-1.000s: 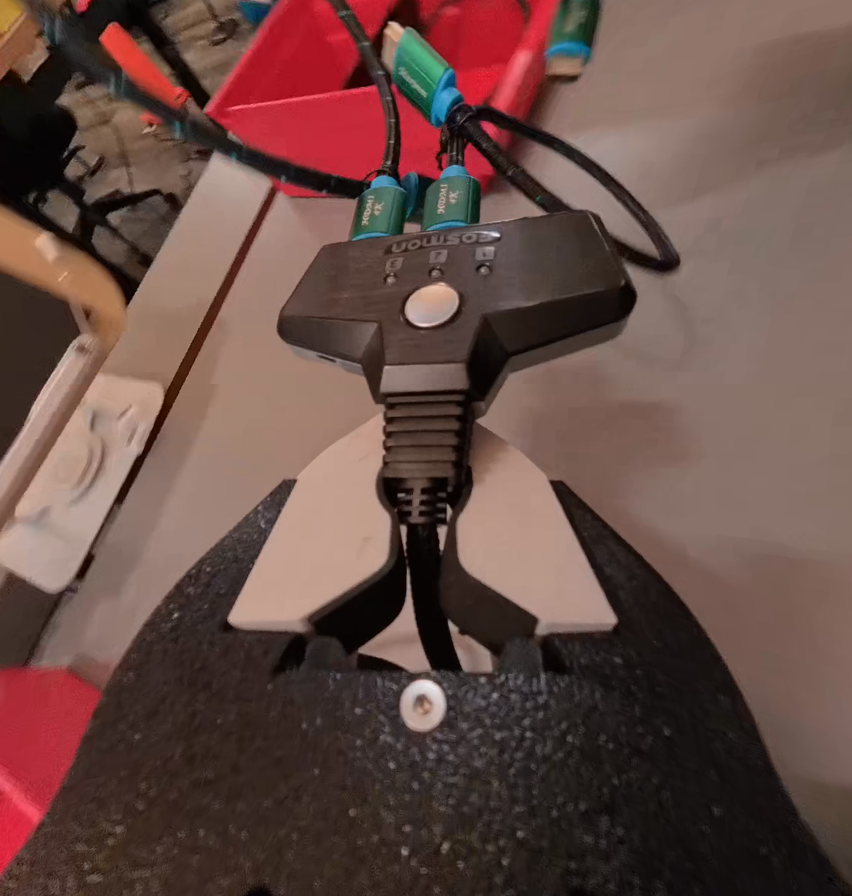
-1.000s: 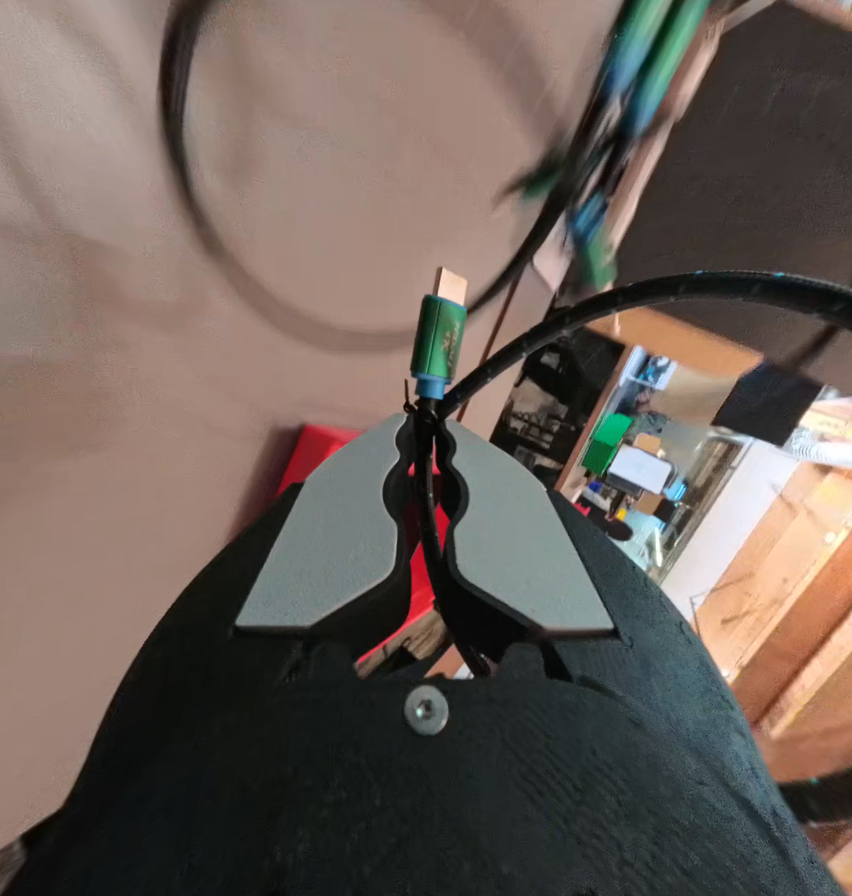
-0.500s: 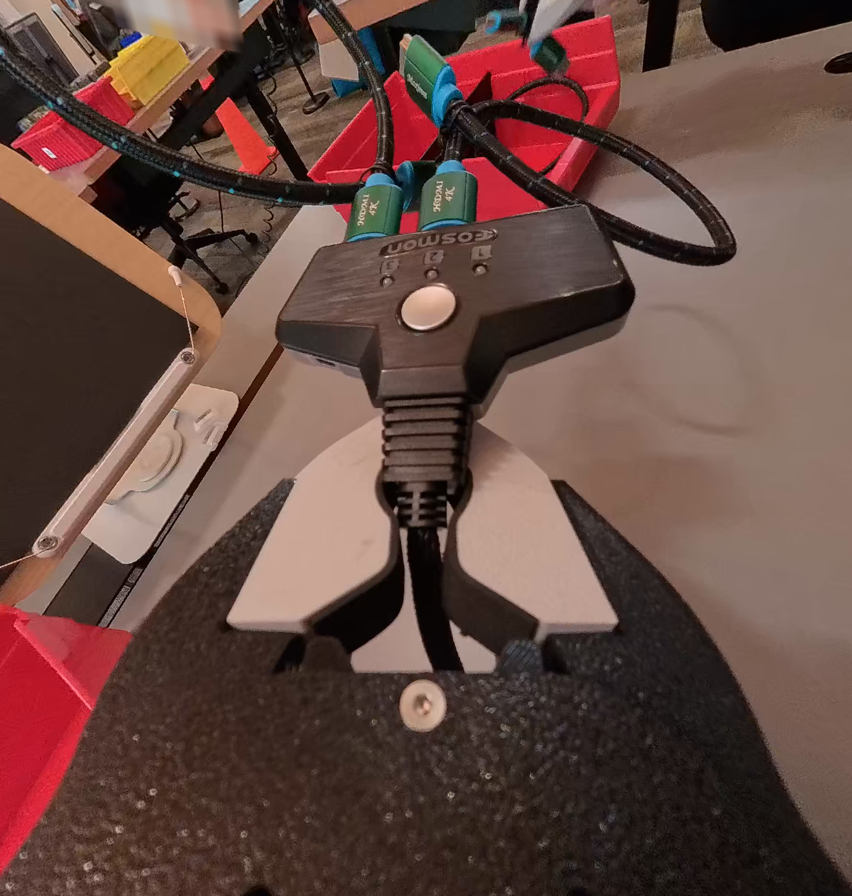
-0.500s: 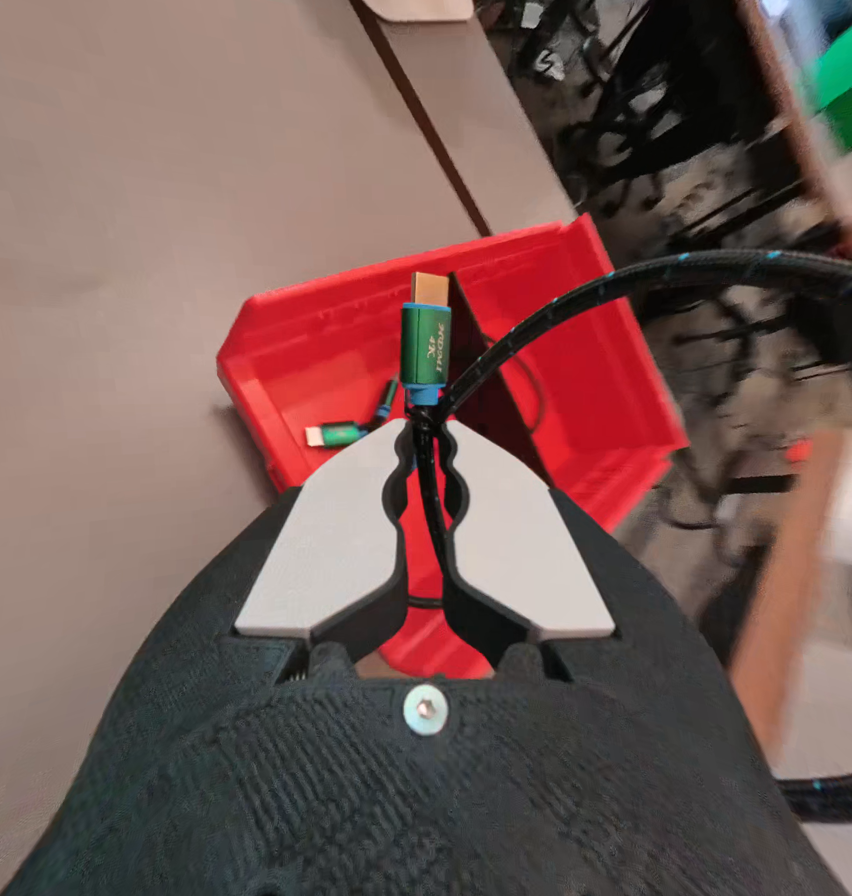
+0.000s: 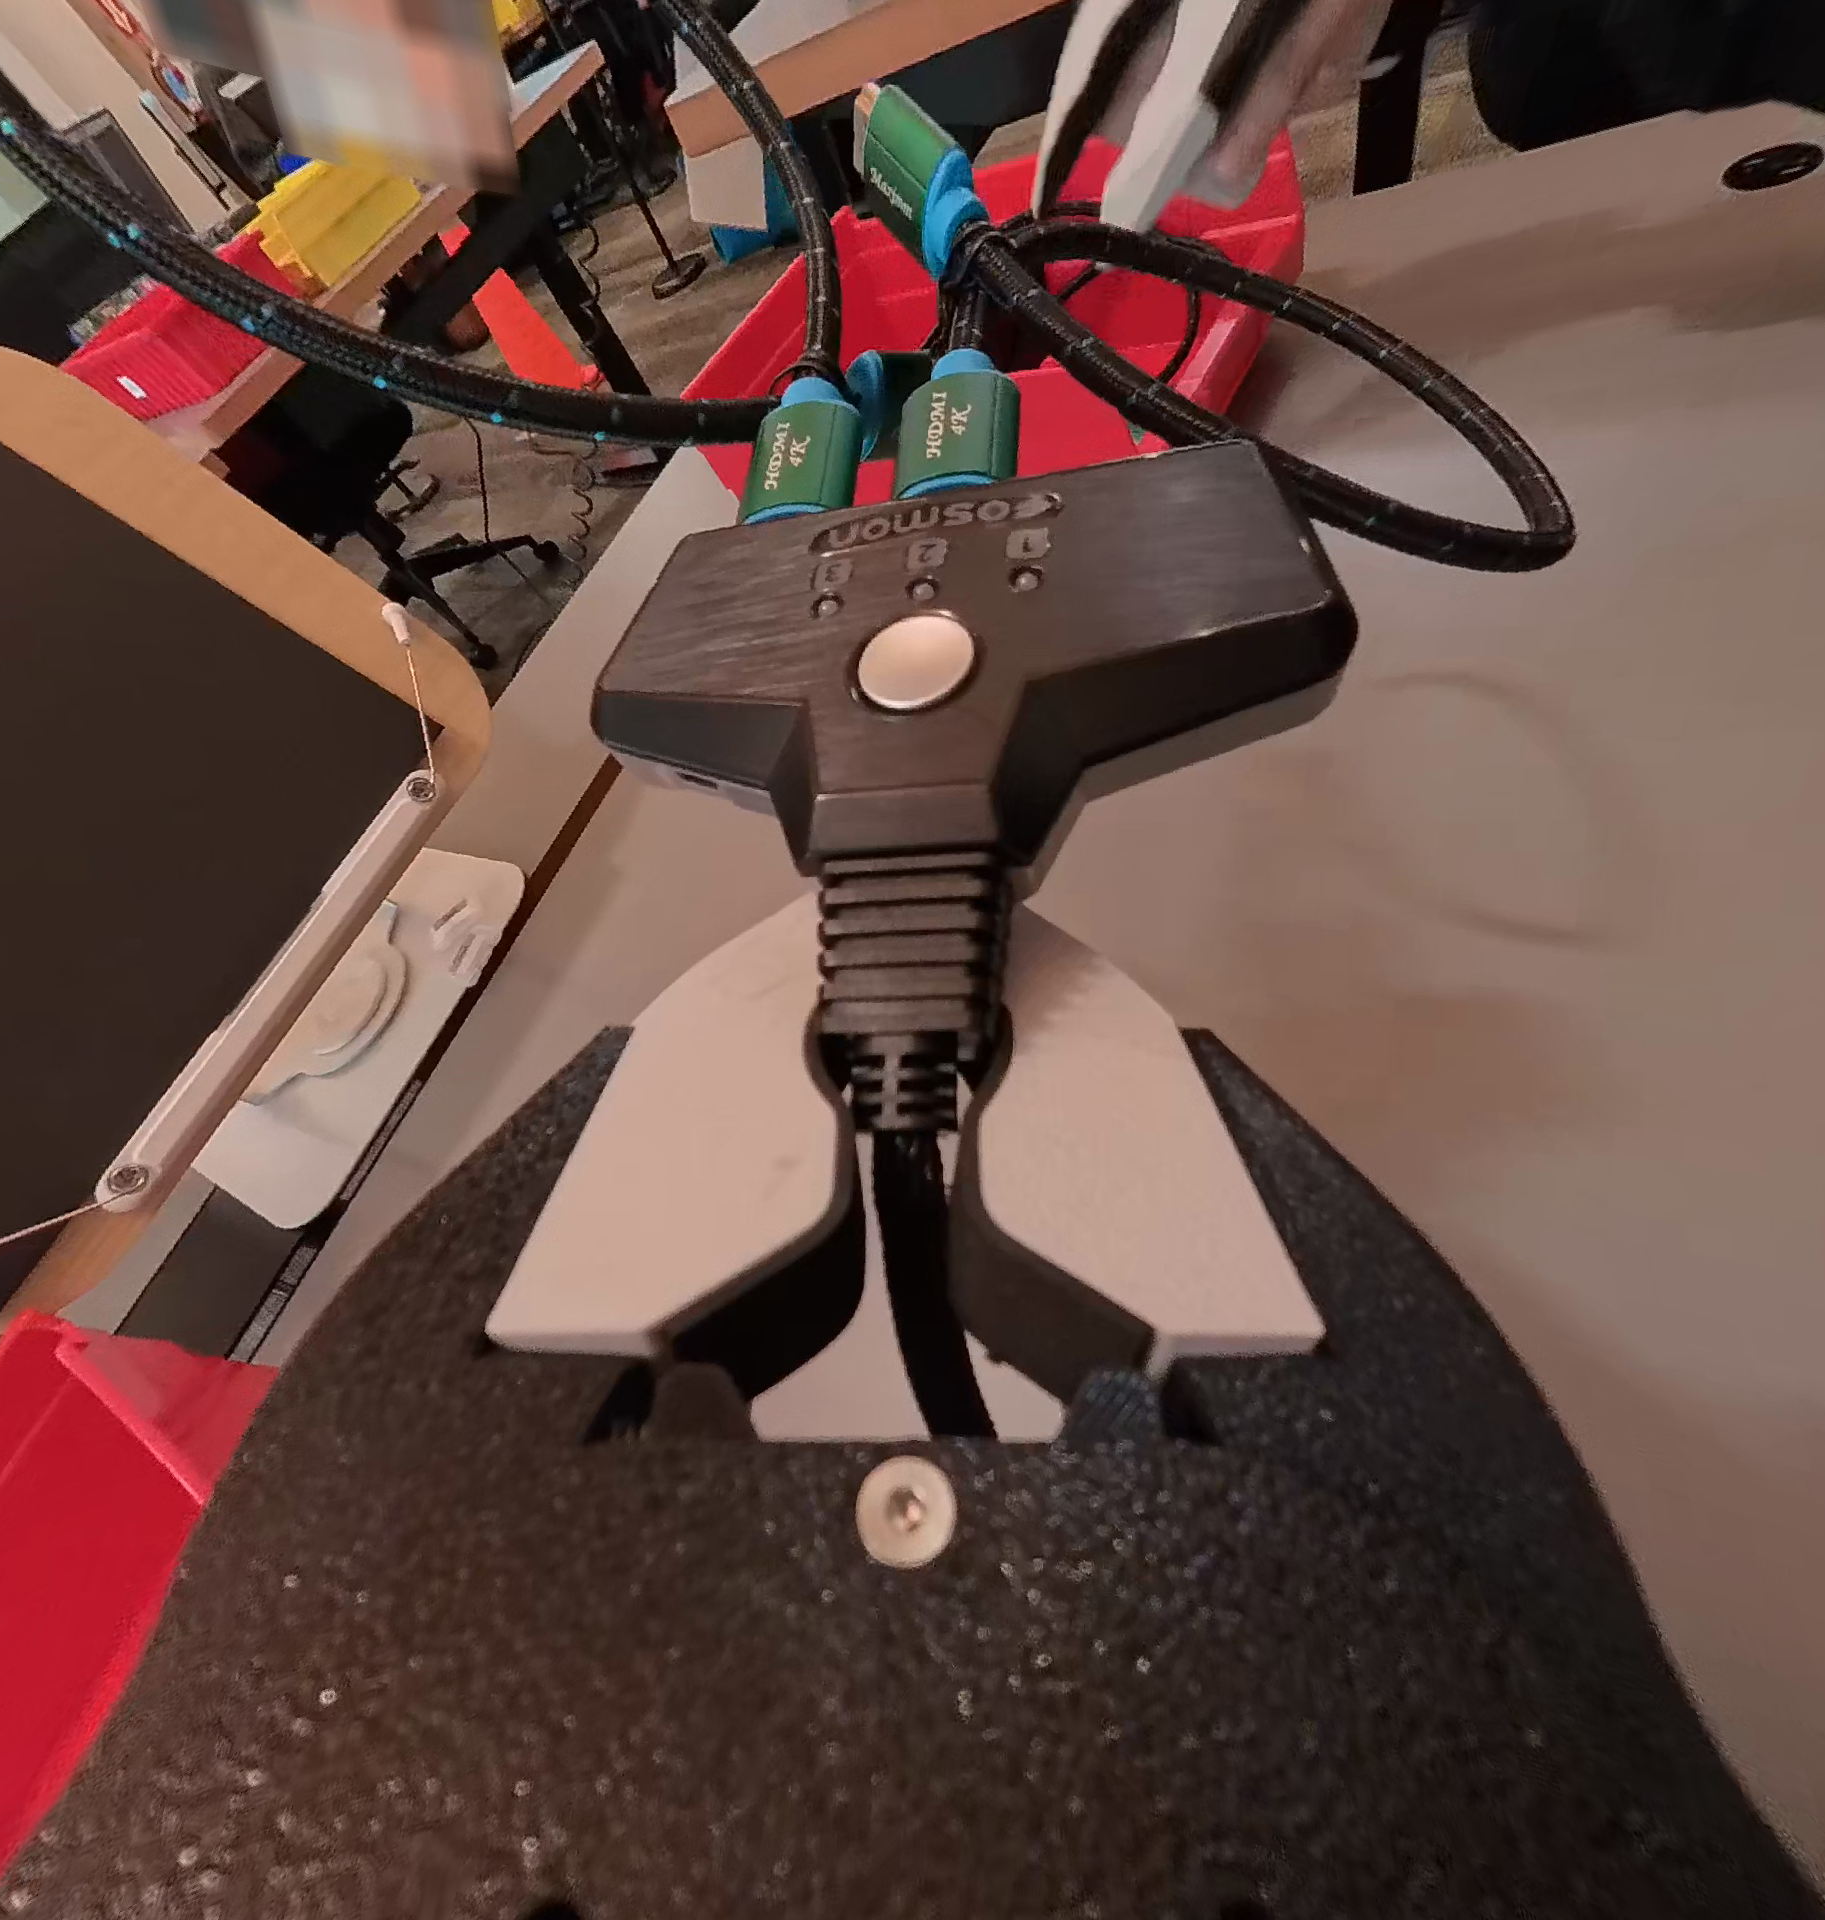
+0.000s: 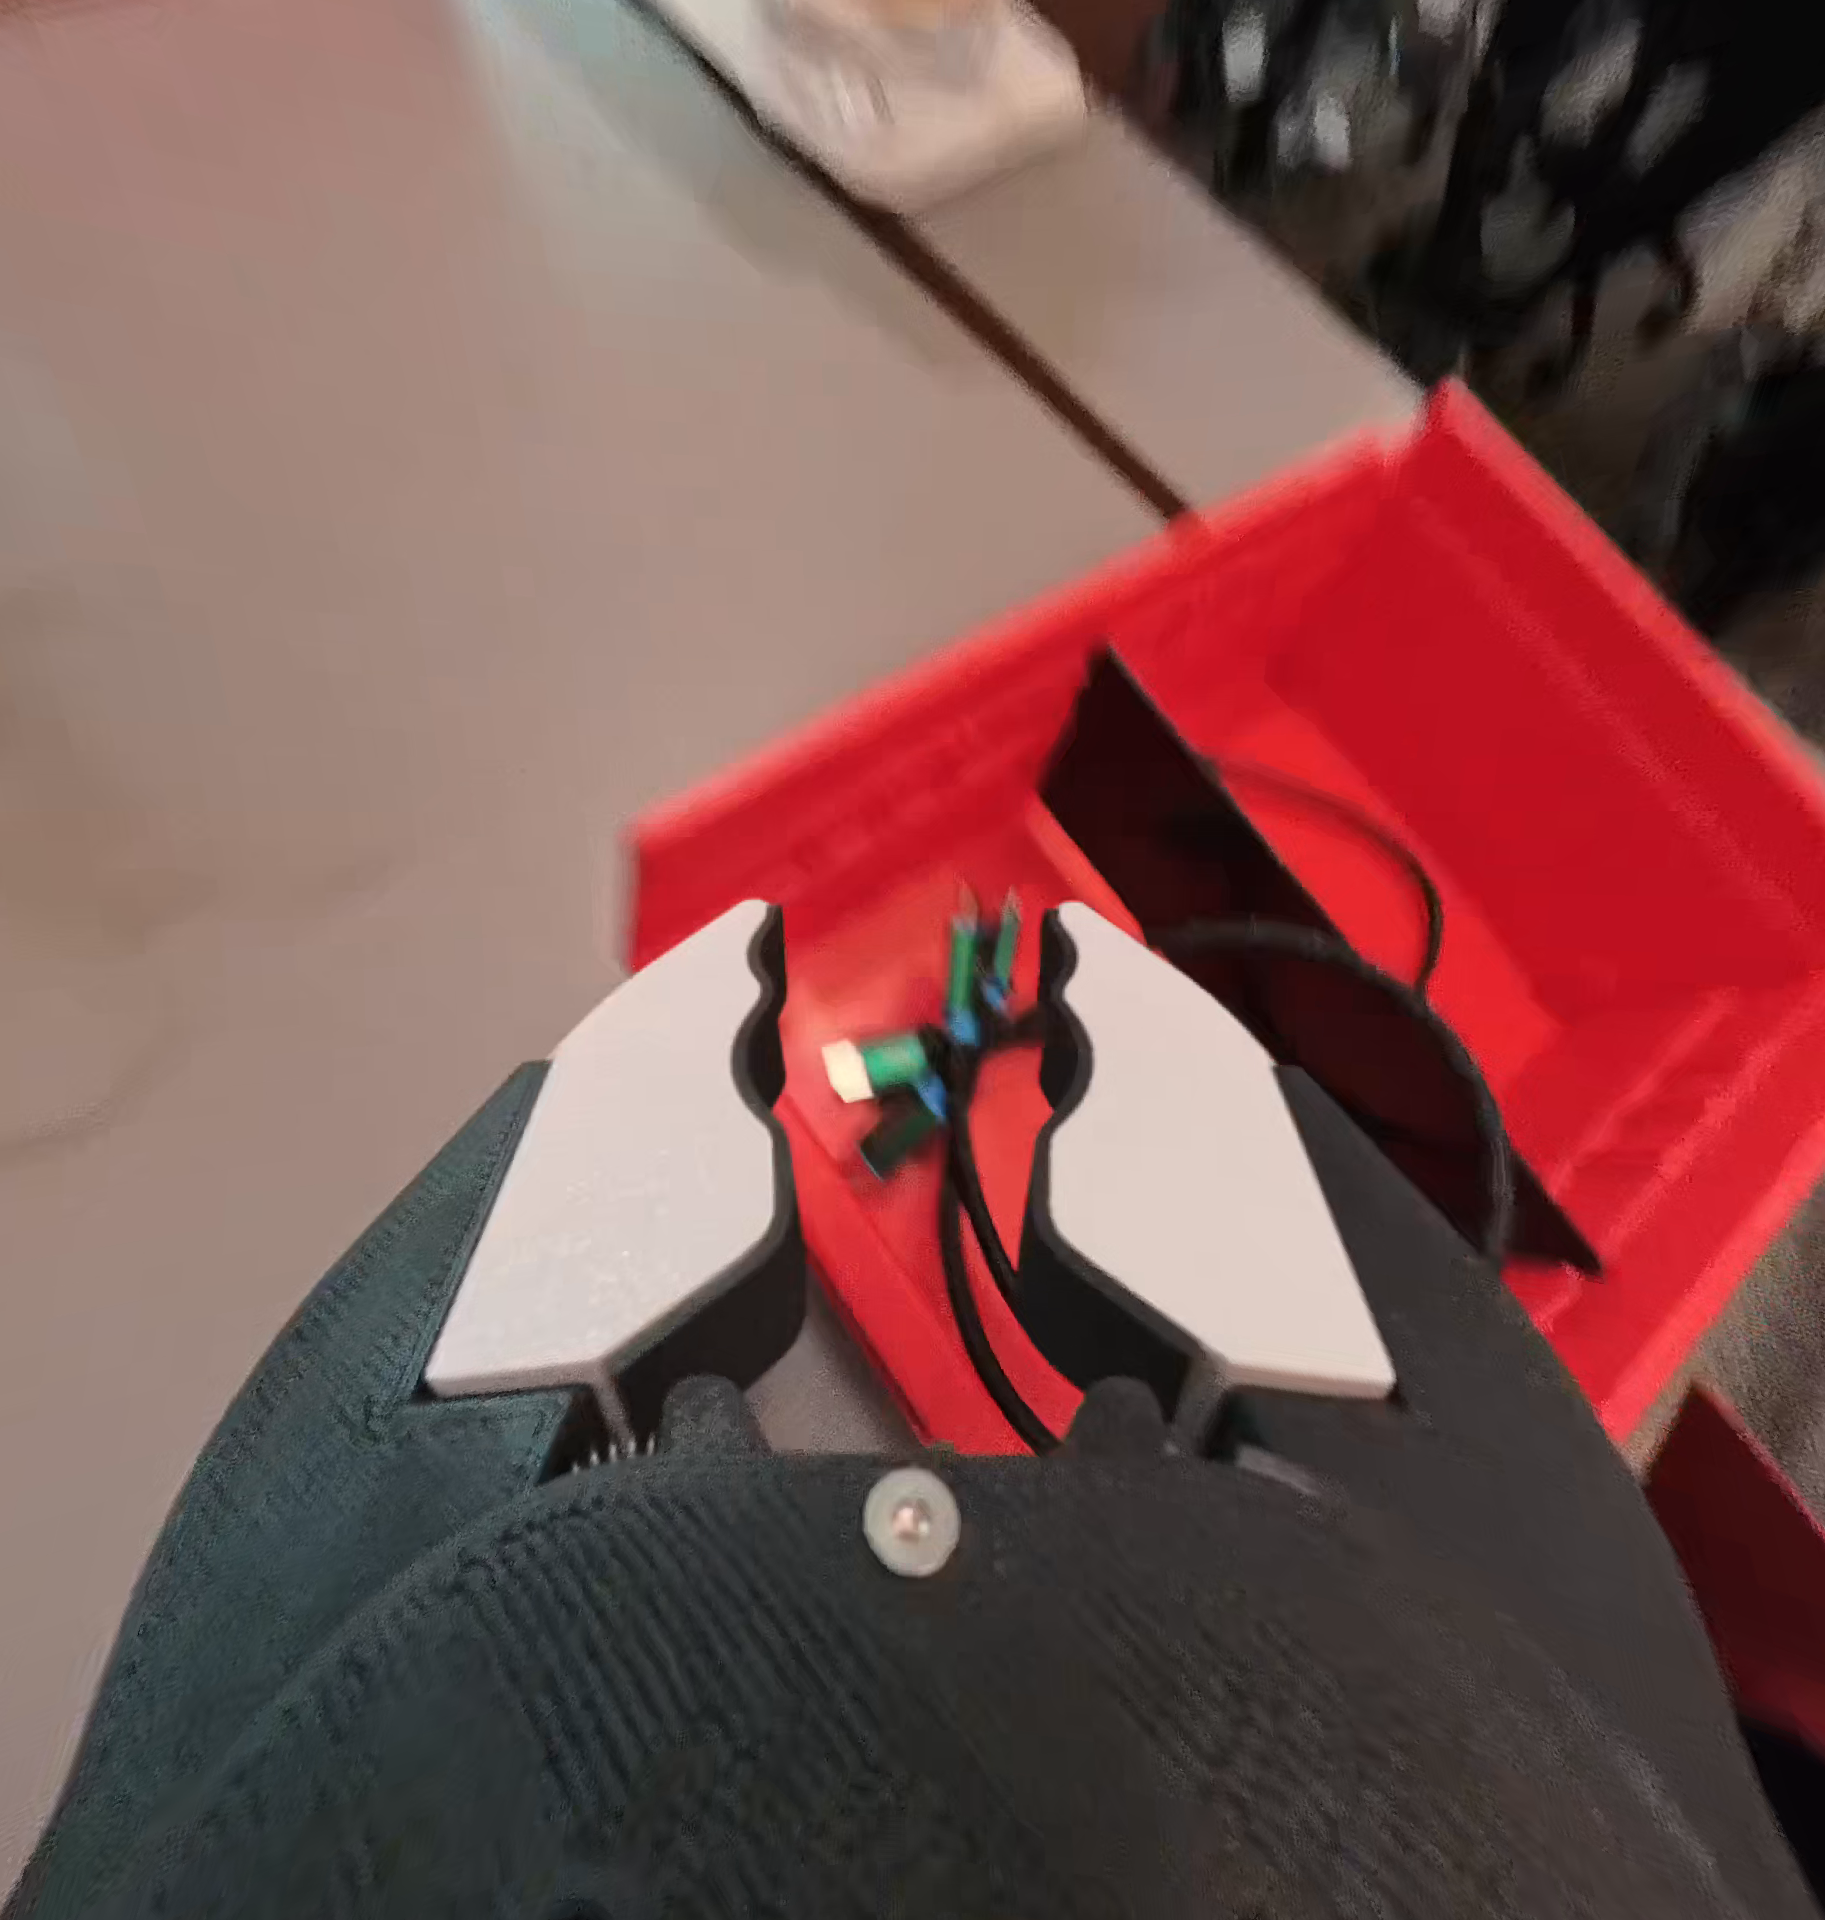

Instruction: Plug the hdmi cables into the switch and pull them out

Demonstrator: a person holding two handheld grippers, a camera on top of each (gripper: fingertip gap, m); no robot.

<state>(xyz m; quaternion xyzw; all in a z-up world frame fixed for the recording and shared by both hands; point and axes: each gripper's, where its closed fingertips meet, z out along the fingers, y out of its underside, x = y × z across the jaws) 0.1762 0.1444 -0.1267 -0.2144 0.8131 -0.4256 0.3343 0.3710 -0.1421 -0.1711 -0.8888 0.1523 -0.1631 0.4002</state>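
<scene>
In the left wrist view my left gripper [image 5: 913, 997] is shut on the ribbed cable neck of the black HDMI switch [image 5: 949, 665] and holds it over the grey table [image 5: 1562, 1143]. Two green HDMI plugs [image 5: 799, 462] [image 5: 955, 436] sit in the switch's far ports. A third green plug [image 5: 903, 166] hangs loose behind them, tied to the braided cables. My right gripper [image 6: 913, 925] is open and empty above the red bin [image 6: 887, 769]. Several green plugs [image 6: 892, 1060] and a thin black cable lie in the bin's near compartment. The right gripper also shows, blurred, in the left wrist view [image 5: 1147, 135].
A black divider [image 6: 1199, 831] splits the red bin, which sits at the table's edge. A black panel with a wooden rim [image 5: 160, 727] stands at left, with another red bin [image 5: 56, 1507] below it. A braided cable loop [image 5: 1459, 468] lies right of the switch.
My right gripper has opened and let go of the green HDMI plug, which now lies in the red bin. The left gripper still holds the switch, almost unmoved.
</scene>
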